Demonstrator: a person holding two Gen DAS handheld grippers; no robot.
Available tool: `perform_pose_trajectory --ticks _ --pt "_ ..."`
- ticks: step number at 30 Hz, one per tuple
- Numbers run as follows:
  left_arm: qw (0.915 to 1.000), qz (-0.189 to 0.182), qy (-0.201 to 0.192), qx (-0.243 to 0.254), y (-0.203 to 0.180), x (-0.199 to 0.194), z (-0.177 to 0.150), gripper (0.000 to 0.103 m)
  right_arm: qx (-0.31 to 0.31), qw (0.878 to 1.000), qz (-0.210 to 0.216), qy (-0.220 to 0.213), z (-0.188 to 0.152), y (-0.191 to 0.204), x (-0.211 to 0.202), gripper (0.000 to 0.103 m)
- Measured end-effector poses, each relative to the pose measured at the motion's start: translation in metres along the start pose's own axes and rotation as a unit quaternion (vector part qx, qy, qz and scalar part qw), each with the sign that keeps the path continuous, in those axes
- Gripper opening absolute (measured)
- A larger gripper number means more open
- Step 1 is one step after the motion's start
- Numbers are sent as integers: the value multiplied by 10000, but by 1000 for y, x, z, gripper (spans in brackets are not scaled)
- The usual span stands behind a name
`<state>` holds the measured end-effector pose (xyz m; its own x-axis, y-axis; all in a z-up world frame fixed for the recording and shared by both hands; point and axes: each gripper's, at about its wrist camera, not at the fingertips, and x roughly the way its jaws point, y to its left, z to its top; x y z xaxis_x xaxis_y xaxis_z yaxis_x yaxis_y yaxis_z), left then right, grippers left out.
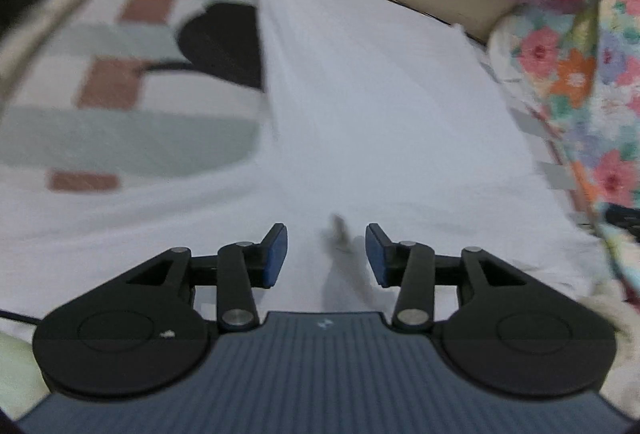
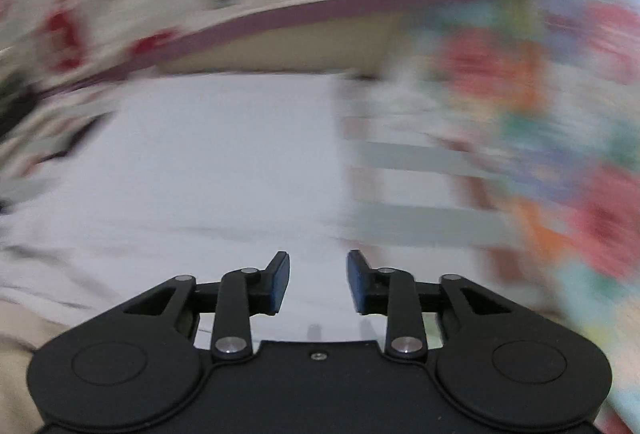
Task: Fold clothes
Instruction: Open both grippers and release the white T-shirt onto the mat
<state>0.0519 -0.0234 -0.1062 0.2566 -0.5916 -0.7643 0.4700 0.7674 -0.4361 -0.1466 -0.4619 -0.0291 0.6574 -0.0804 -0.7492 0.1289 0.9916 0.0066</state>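
— Since the white garment [image 1: 360, 106] lies spread flat on the bed [image 1: 100, 106], why does the left gripper [image 1: 326, 254] hang over its near edge with jaws apart, holding nothing?

— Probably to pinch that edge for a fold. The right gripper [image 2: 318, 282], jaws also apart and empty, hovers over the same cloth beside the flowered quilt [image 2: 560, 114].
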Motion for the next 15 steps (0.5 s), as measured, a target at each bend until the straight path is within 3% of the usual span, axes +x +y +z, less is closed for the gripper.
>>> perform_pose_trajectory --ticks 3,5,7,10,12,15 --pt "9985 -462 108 -280 2 6 -2 45 -469 9932 879 608 20 47 41 38" --pt "9972 -657 21 -359 5 5 -3 46 -342 9821 1365 1252 28 62 75 44" --pt "9956 -838 -67 -406 6 3 -2 45 339 9696 1612 1808 31 57 109 45" --pt "9948 -978 -210 -165 -3 -1 5 50 1376 9476 1944 2127 31 45 139 46" --pt "9956 -921 -114 -92 -8 6 8 55 1504 9337 2283 2310 33 50 148 46" --pt "9990 -378 230 10 -11 25 4 54 1312 9143 2565 2846 33 71 157 46"
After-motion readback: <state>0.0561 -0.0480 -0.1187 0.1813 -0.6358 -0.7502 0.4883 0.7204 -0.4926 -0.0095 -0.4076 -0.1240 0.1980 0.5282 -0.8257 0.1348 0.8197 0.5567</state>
